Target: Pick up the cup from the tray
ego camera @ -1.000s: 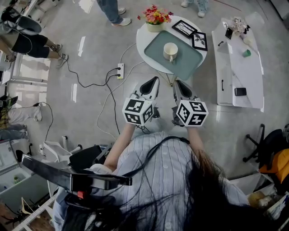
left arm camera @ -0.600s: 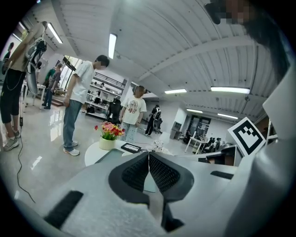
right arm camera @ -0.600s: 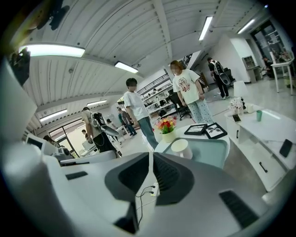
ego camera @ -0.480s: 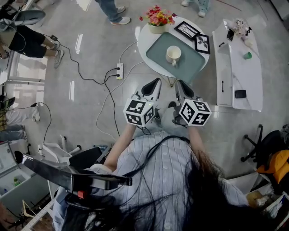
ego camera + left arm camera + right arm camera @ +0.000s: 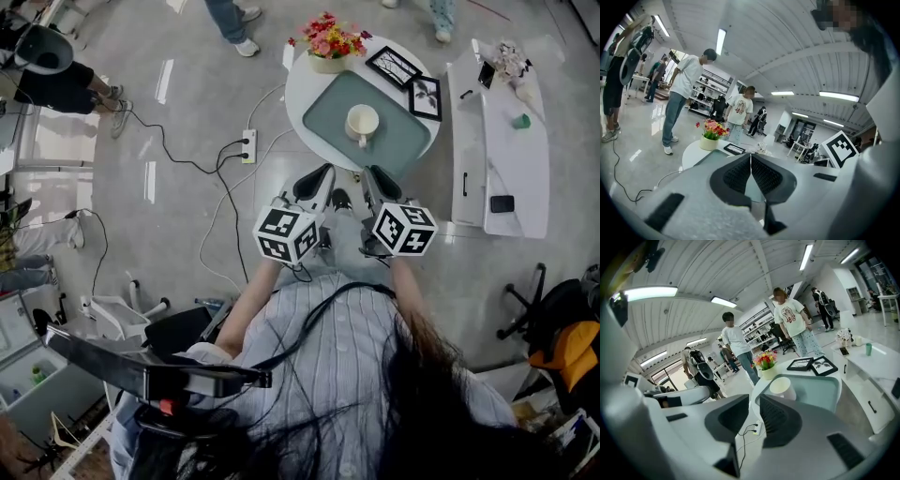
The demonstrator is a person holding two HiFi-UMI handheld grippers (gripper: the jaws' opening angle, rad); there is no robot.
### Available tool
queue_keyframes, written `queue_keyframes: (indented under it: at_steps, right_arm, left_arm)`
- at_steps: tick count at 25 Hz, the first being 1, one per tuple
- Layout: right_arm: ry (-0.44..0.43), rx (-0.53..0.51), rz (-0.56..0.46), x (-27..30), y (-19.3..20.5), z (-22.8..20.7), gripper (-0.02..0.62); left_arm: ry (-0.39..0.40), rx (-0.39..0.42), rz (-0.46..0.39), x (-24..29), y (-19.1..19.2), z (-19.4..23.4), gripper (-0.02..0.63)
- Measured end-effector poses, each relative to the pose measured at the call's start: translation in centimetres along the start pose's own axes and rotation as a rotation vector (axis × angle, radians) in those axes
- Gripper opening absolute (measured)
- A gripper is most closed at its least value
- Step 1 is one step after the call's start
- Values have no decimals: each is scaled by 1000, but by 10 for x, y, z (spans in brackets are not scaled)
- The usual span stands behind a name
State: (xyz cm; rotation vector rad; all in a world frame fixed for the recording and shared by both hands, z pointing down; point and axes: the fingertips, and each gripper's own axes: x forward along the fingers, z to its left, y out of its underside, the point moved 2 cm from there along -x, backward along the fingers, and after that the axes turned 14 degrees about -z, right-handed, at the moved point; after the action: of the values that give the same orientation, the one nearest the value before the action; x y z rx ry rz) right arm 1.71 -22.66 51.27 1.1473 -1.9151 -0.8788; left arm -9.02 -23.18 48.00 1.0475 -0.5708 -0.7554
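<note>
Floor (image 5: 187, 216): pale grey, glossy, open workroom with people standing at the far edges.

Item 1. My left gripper (image 5: 323, 172) (image 5: 751, 157): jaws fully together, tips meeting, nothing between them. Held in the air over the floor, short of the table.

Item 2. My right gripper (image 5: 370, 173) (image 5: 754, 401): jaws closed to a thin slit, nothing held. Just beside the left one, pointing the same way.

Item 3. Cup (image 5: 362, 123) (image 5: 782, 386): cream-white, plain, upright with the mouth up and a small handle on the side facing me. It stands near the middle of the tray, ahead of both grippers and apart from them.

Item 4. Tray (image 5: 394, 150) (image 5: 820, 390): grey-green, rectangular with rounded corners and a raised rim, lying on the round table.

Item 5. Round table (image 5: 300, 94): white top. It also carries a pot of red and yellow flowers (image 5: 330, 39) (image 5: 764, 361) and two black picture frames (image 5: 394, 67) (image 5: 425, 97) beside the tray.

Item 6. Power strip (image 5: 248, 146): white, on the floor left of the table, with cables trailing.

Item 7. White cabinet (image 5: 506, 141): right of the table, with small things on top.
</note>
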Motion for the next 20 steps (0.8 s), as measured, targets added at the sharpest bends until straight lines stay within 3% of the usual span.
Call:
queue_keyframes:
  at_steps: [3, 5, 13, 20]
  right_arm:
    - [-20, -27, 40, 19, 4, -7, 75]
    - [-39, -29, 67, 35, 6, -13, 180]
    - [-58, -107, 211, 83, 24, -39, 289]
    - [41, -166, 211, 109, 28, -70, 364]
  left_arm:
    - [-9, -14, 12, 14, 0, 9, 15]
    - [-10, -19, 21, 26, 1, 14, 15]
    - [-7, -12, 53, 64, 2, 26, 15]
    - [-10, -15, 89, 89, 7, 39, 15]
